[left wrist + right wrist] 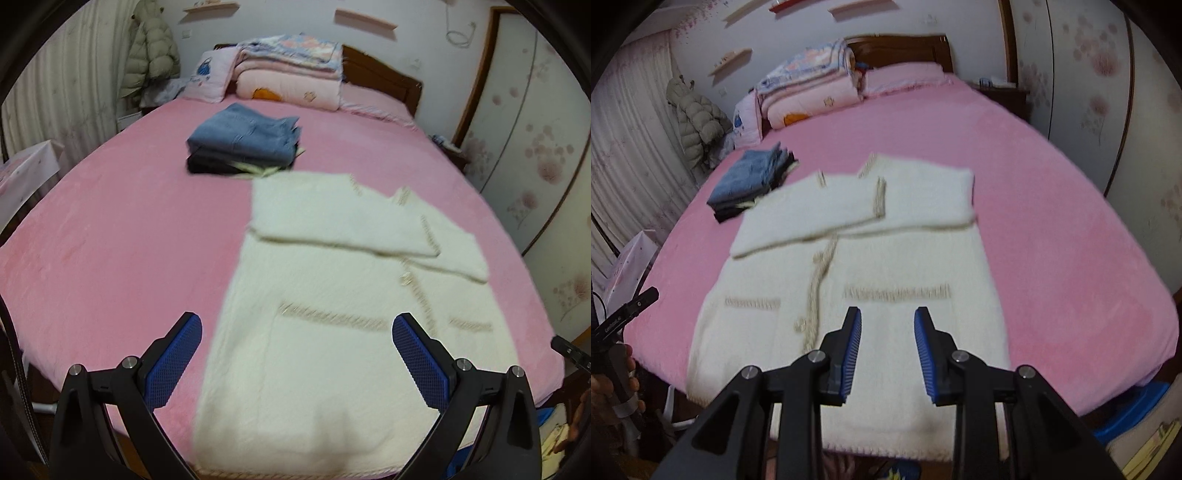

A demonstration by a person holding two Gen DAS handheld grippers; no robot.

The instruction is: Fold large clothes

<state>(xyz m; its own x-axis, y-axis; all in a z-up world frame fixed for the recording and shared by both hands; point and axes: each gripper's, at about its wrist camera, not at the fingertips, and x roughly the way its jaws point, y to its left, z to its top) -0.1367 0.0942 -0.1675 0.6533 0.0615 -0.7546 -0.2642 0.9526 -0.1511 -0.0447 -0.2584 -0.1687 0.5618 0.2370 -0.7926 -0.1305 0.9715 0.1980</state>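
A cream knitted cardigan with beige trim lies flat on the pink bed, hem toward me, both sleeves folded across the chest. It also shows in the right wrist view. My left gripper is wide open and empty, above the hem's left part. My right gripper is open and empty, above the lower middle of the cardigan, near its right pocket trim.
A stack of folded clothes, jeans on top, lies beyond the cardigan. Folded quilts and pillows sit at the headboard. A wardrobe stands right, curtains left. A blue object is by the bed's foot.
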